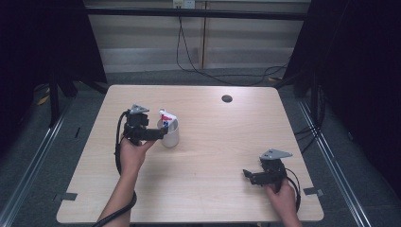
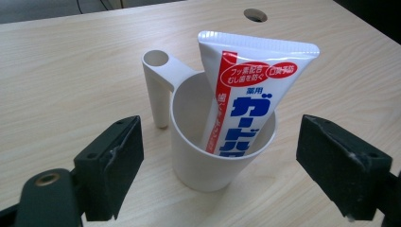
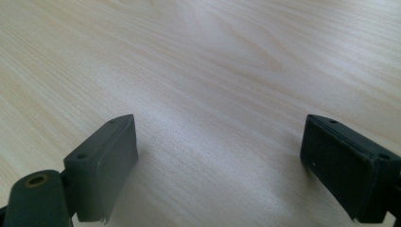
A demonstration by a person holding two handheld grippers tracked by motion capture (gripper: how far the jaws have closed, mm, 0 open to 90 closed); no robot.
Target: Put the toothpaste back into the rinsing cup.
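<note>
A white cup (image 1: pixel 170 135) (image 2: pixel 215 156) with a side handle (image 2: pixel 158 85) stands upright on the wooden table. A toothpaste tube (image 1: pixel 166 118) (image 2: pixel 246 104), white with red and blue print, leans inside it with its flat end up. My left gripper (image 1: pixel 161 133) (image 2: pixel 220 165) is open, its jaws on either side of the cup and apart from it. My right gripper (image 1: pixel 247 176) (image 3: pixel 220 161) is open low over bare wood near the front right of the table, nothing between its jaws.
The table (image 1: pixel 213 156) has a round cable hole (image 1: pixel 227 98) (image 2: pixel 256 15) toward its far side. Cables (image 1: pixel 189 56) hang behind the table. Dark floor and metal rails (image 1: pixel 28 161) flank the table on both sides.
</note>
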